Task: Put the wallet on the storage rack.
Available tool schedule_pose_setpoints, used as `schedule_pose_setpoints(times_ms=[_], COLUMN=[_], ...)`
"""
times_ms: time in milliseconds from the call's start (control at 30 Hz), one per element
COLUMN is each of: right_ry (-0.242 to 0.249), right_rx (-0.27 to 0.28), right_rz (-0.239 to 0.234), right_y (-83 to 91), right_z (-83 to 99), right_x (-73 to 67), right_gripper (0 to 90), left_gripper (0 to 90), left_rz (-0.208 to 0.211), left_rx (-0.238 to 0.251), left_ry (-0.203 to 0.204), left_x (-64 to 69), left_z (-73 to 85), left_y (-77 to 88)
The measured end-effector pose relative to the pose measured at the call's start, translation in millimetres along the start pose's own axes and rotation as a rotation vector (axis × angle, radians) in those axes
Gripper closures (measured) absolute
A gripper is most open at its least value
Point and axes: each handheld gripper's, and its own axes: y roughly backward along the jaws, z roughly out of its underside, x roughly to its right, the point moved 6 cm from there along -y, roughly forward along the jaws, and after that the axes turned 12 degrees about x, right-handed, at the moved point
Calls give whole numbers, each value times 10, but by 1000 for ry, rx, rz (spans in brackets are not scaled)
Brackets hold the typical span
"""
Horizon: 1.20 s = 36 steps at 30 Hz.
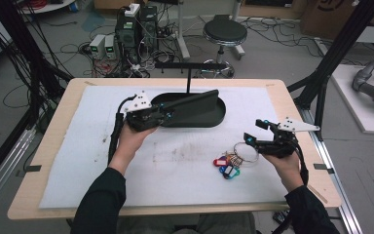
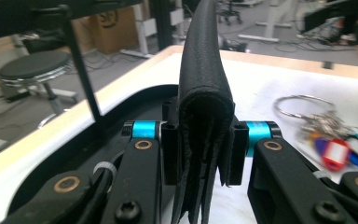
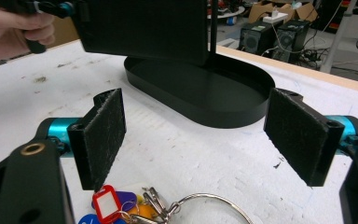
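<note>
Wallet: the black leather wallet (image 1: 191, 103) is off the table, held edge-up over the black oval tray (image 1: 220, 117), which carries a thin upright post with a crossbar (image 1: 188, 73).
Left gripper: your left gripper (image 2: 200, 140) is clamped on the wallet near its folded spine, both pads pressing its faces.
Right gripper: your right gripper (image 3: 200, 135) is spread wide with nothing between the pads, hovering just above the bunch of keys (image 1: 230, 163) on the white mat (image 1: 87, 170).
Feel of the wallet: likely light, soft and bendy; the grained leather should give the pads good friction, but the loose leaves hang free below the jaws and may splay.
Where to hold: grip across the spine end, where the layers stay together; a pinch on the open edge could catch only some leaves.
Keys: probably heavier, rigid, prone to swing and slide; take the large ring (image 3: 214, 207) or the clustered tags (image 3: 107, 200), not one dangling key.
Risk: the wallet may sag or twist if you swing it fast.
</note>
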Motion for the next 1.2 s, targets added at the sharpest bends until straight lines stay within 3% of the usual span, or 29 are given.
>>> schedule_pose_setpoints(times_ms=[133, 300, 567, 700, 867, 1200], right_ry=[-6, -8, -7, -12, -12, -8], right_rx=[-3, -3, -3, -1, 0, -8], right_rz=[1, 6, 9, 9, 9, 10], right_y=[0, -2, 4, 15, 31, 24], right_z=[7, 10, 14, 18, 21, 31], right_x=[10, 18, 30, 31, 48, 46], right_gripper=[211, 212, 213, 213, 214, 213], left_gripper=[741, 741, 741, 740, 740, 739], left_rz=[-38, -51, -61, -65, -65, -82], left_rx=[-3, -31, -31, -23, -52, -62], left_ry=[7, 4, 7, 41, 31, 33], left_x=[-115, -215, -309, -343, -356, -430], left_z=[82, 160, 278, 393, 495, 623], left_y=[-74, -186, -408, -490, -544, -572])
